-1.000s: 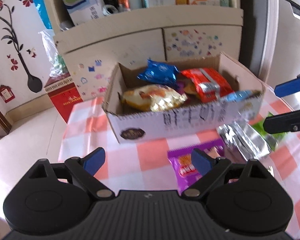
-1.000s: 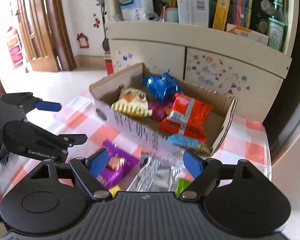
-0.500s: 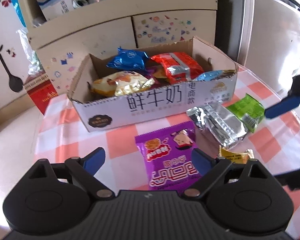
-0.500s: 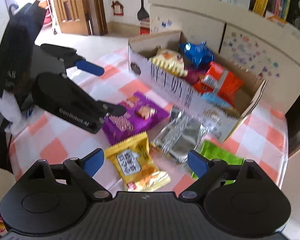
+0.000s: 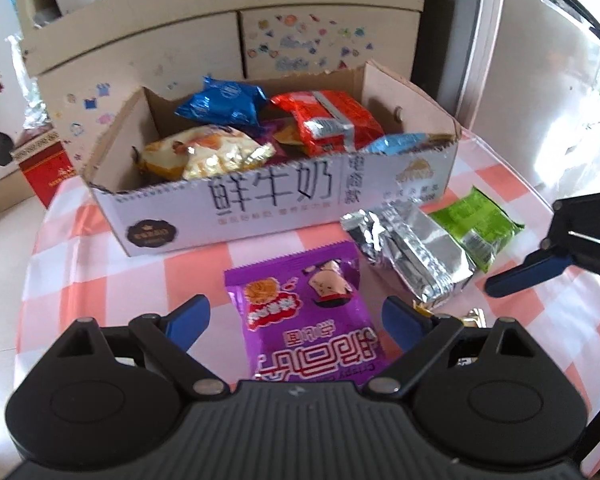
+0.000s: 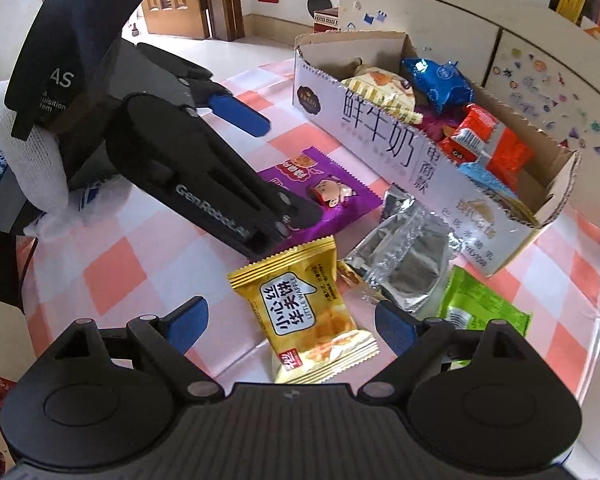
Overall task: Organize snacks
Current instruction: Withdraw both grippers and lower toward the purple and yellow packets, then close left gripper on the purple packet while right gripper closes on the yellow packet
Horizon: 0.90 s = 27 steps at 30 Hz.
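Left wrist view: the left claw [image 5: 294,316] is wide open and empty, straddling the purple packet [image 5: 308,312] on the counter [image 5: 140,276]; the box [image 5: 276,196] of snacks stands beyond. Right wrist view: the right claw [image 6: 290,324] is wide open and empty over the yellow packet [image 6: 304,316]; silver packet [image 6: 404,260] and green packet [image 6: 480,304] lie right, near the box [image 6: 420,160].

– What's on the checked cloth?
– A flat purple crisp packet [image 5: 314,320], a yellow waffle packet [image 6: 306,320], a crumpled silver foil pouch [image 5: 414,250], a green packet [image 5: 478,226].
– And that open milk carton box [image 5: 284,200]?
– Already holding several packets.
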Each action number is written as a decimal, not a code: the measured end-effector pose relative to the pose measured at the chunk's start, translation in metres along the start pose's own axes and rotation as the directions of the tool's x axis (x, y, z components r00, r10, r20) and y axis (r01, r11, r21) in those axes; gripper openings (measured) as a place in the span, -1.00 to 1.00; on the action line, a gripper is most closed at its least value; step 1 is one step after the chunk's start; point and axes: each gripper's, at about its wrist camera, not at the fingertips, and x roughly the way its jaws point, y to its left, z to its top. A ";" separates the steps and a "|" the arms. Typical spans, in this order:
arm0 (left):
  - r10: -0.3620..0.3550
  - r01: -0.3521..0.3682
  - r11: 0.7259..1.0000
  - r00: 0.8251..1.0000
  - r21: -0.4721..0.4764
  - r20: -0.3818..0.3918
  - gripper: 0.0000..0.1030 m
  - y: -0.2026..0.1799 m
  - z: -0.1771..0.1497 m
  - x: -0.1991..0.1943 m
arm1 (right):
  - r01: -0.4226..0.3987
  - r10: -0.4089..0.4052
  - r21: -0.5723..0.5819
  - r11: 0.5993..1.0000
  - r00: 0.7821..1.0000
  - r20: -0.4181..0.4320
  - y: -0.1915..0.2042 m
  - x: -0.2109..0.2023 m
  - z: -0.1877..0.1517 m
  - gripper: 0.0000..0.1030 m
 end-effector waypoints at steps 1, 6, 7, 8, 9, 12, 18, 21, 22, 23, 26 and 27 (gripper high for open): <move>-0.004 0.004 1.000 1.000 0.000 -0.010 0.81 0.000 0.000 0.003 | 0.001 -0.001 -0.005 1.000 1.000 -0.006 0.000 0.003 0.000 0.82; 0.014 -0.014 1.000 0.999 -0.003 -0.049 0.81 0.000 -0.006 0.019 | 0.035 -0.036 -0.035 0.999 0.998 -0.044 0.003 0.017 -0.004 0.81; 0.017 -0.017 1.000 0.998 -0.005 -0.056 0.81 0.000 -0.007 0.020 | 0.040 -0.042 -0.037 0.998 0.998 -0.048 0.003 0.019 -0.005 0.81; 0.023 -0.023 1.000 0.998 -0.004 -0.061 0.81 -0.001 -0.008 0.022 | 0.047 -0.049 -0.042 0.998 0.998 -0.050 0.004 0.020 -0.006 0.81; 0.025 -0.025 1.000 0.998 0.001 -0.065 0.81 -0.001 -0.009 0.023 | 0.051 -0.053 -0.046 0.998 0.997 -0.051 0.004 0.021 -0.006 0.80; 0.032 -0.031 0.999 0.997 0.006 -0.070 0.82 -0.002 -0.013 0.026 | 0.056 -0.058 -0.041 0.998 0.997 -0.048 0.005 0.025 -0.005 0.75; 0.046 -0.046 0.999 0.997 0.007 -0.057 0.74 -0.001 -0.015 0.024 | 0.058 -0.062 -0.059 0.997 0.996 -0.068 0.006 0.029 -0.007 0.46; 0.023 -0.024 1.000 0.998 -0.014 -0.055 0.51 0.002 -0.016 0.022 | 0.051 -0.055 -0.060 0.997 0.996 -0.067 0.008 0.027 -0.007 0.35; 0.018 -0.019 1.000 0.998 -0.017 -0.053 0.46 0.002 -0.016 0.021 | 0.050 -0.054 -0.061 0.997 0.996 -0.067 0.008 0.027 -0.006 0.30; 0.018 -0.019 1.000 0.998 -0.016 -0.052 0.41 0.002 -0.016 0.020 | 0.048 -0.052 -0.062 0.997 0.996 -0.067 0.009 0.027 -0.006 0.27; 0.038 -0.038 0.999 0.998 -0.008 -0.049 0.34 0.003 -0.017 0.017 | 0.049 -0.054 -0.079 0.996 0.996 -0.071 0.012 0.027 -0.005 0.23; 0.045 -0.046 0.999 0.998 -0.013 -0.050 0.31 0.004 -0.018 0.016 | 0.050 -0.056 -0.084 0.995 0.996 -0.072 0.012 0.027 -0.004 0.22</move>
